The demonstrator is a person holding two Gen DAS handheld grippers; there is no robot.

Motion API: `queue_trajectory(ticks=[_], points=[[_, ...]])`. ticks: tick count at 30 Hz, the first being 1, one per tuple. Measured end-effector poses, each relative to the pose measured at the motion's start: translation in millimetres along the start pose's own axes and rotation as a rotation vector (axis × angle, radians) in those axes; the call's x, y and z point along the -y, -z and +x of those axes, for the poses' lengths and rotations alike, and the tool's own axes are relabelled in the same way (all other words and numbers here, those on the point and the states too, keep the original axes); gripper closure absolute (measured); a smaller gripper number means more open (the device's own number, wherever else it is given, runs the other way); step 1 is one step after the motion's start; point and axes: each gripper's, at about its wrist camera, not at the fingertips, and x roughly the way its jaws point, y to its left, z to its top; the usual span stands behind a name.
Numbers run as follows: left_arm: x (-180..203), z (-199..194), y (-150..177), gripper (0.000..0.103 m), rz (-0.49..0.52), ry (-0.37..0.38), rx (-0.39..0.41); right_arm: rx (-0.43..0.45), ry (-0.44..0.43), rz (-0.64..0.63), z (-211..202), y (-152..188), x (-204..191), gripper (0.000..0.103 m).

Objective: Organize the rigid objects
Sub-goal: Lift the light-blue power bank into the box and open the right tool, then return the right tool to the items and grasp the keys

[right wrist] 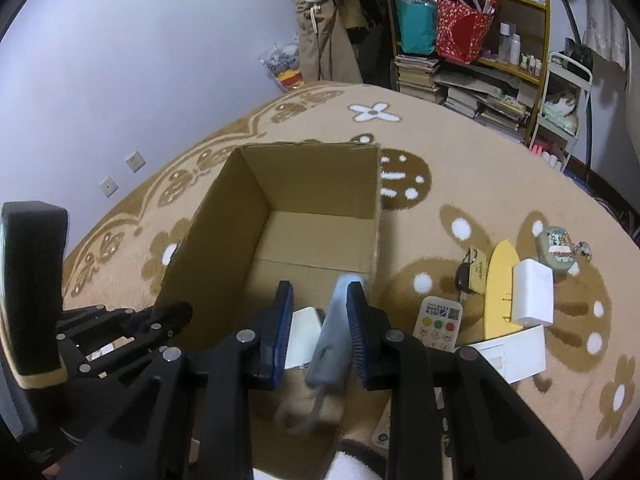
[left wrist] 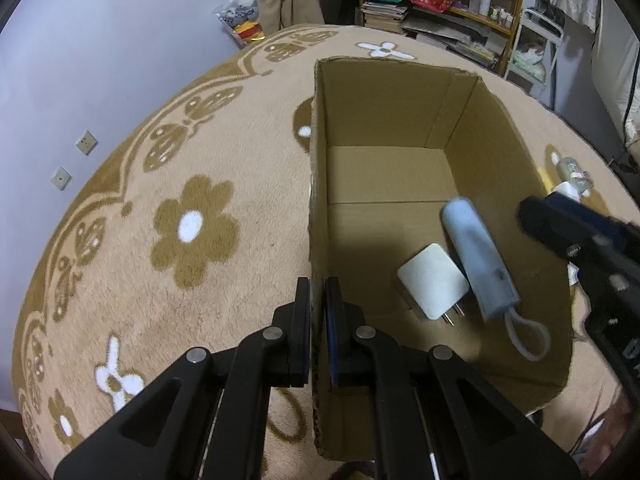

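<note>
An open cardboard box [left wrist: 380, 92] [right wrist: 224, 208] stands on a beige flowered blanket. Inside lie a white plug charger [left wrist: 432, 286] [right wrist: 302, 336] and a pale blue stick-shaped device with a grey loop [left wrist: 478, 256] [right wrist: 332, 344]. My left gripper [left wrist: 318, 312] is shut on the box's left wall. My right gripper [right wrist: 320, 308] is open above the box, over the blue device; it also shows in the left wrist view [left wrist: 576, 240].
Right of the box lie a small remote [right wrist: 438, 322], a yellow oval board [right wrist: 500, 288], a white block [right wrist: 532, 292], white cards [right wrist: 516, 354], a key fob with a yellow tag [right wrist: 472, 270] and a round tin [right wrist: 558, 248]. Shelves [right wrist: 480, 40] stand behind.
</note>
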Motion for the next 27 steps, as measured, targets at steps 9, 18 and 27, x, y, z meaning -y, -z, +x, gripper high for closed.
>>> queue_trajectory(ticks=[9, 18, 27], points=[[-0.5, -3.1, -1.4, 0.097, -0.010, 0.021, 0.006, 0.025, 0.004, 0.012, -22.2, -7.9, 10.5, 0.052], [0.0, -6.9, -1.3, 0.097, -0.006, 0.020, 0.017, 0.100, 0.110, -0.004, -54.9, -10.5, 34.2, 0.016], [-2.7, -6.4, -1.8, 0.097, -0.018, 0.032, 0.012, 0.023, 0.222, 0.085, -50.7, 9.7, 74.6, 0.011]])
